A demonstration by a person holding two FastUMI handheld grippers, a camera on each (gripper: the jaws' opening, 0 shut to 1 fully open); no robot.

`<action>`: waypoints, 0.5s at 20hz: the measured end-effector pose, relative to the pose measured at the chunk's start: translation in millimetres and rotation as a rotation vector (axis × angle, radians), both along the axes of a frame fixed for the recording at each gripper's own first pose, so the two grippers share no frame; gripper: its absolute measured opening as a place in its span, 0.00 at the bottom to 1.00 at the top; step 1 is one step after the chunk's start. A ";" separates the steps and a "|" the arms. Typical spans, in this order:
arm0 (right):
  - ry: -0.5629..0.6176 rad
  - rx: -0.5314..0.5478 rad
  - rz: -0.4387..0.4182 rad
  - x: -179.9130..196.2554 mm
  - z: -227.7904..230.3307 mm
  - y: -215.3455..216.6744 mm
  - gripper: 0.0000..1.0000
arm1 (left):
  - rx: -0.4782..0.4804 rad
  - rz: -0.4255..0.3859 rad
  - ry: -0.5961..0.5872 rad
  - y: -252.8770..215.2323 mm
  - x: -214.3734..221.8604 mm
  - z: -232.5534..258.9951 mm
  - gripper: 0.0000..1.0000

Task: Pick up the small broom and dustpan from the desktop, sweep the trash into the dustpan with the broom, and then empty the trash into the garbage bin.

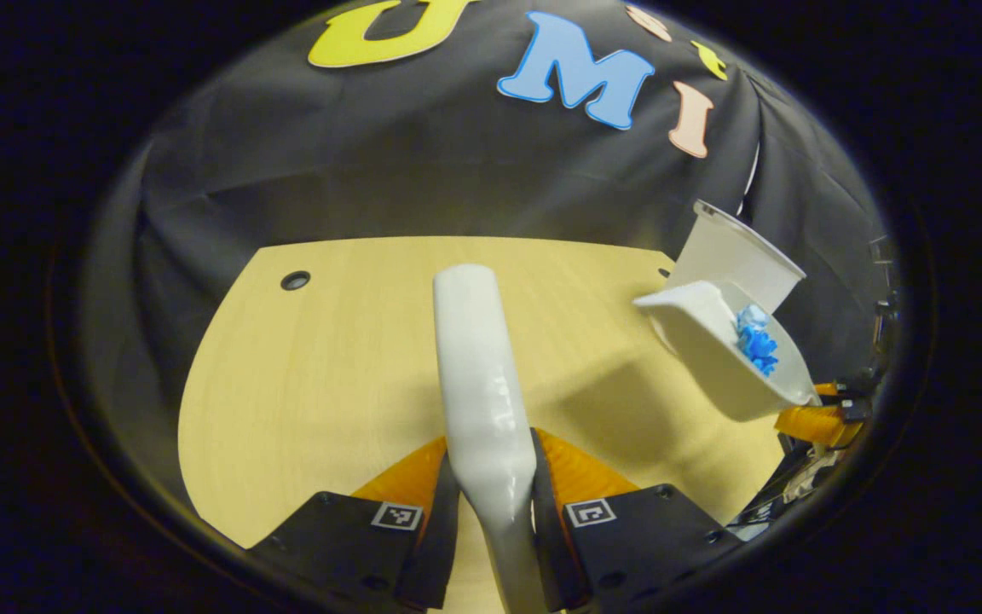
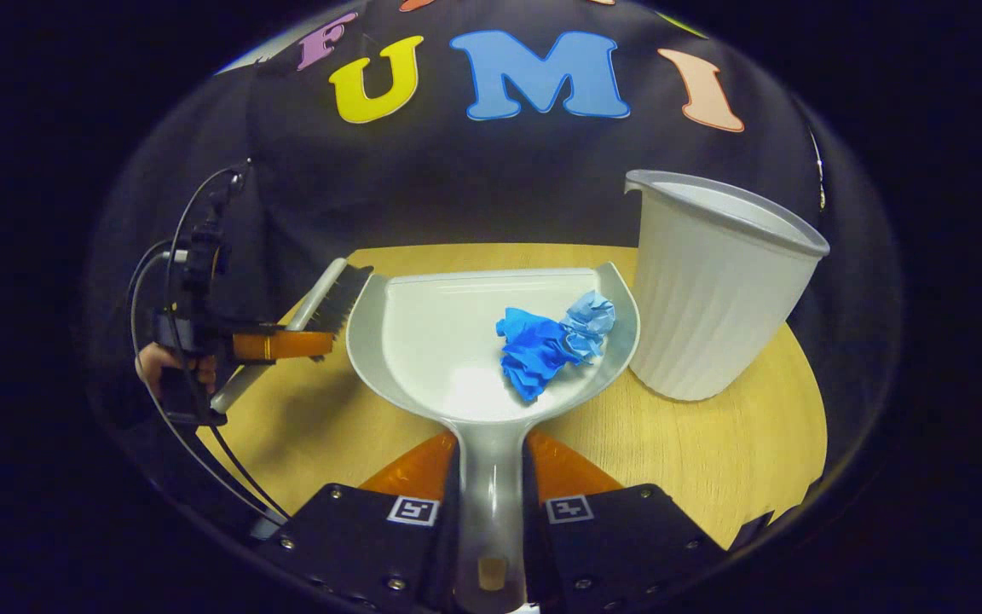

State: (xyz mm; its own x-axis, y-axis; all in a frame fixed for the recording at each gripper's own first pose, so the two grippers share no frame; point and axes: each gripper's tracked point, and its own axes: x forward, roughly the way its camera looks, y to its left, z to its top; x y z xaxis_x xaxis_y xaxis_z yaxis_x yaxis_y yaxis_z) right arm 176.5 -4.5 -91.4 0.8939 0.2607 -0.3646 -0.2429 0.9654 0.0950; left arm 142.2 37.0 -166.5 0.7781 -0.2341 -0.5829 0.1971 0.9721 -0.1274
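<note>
Right gripper (image 2: 491, 503) clamps the dustpan (image 2: 440, 341) handle, left gripper (image 1: 491, 520) the broom (image 1: 478, 375). Tip short of the bin (image 2: 713, 290) and the paper (image 2: 551, 341) slides onto the desk (image 2: 713, 443).

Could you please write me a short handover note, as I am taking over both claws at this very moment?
Left claw: shut on the broom handle, held above the desk.
Right claw: shut on the dustpan handle; the pan is lifted off the desk, just left of the bin.
Trash: blue crumpled scraps lying in the pan, toward its right side.
Bin: upright at the desk's right rear.
Done: both tools picked up, trash swept into the pan.
Left: bring the pan over the bin's rim and tip the trash in.
</note>
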 end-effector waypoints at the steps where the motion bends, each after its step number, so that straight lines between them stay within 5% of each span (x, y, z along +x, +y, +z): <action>1: -0.019 0.025 0.001 -2.1 13.6 -0.1 0.31 | -0.005 0.011 -0.002 0.3 -3.4 2.8 0.47; 10: -0.135 0.259 -0.036 1.8 122.4 -14.3 0.31 | -0.045 0.038 -0.003 -9.5 -28.0 2.3 0.45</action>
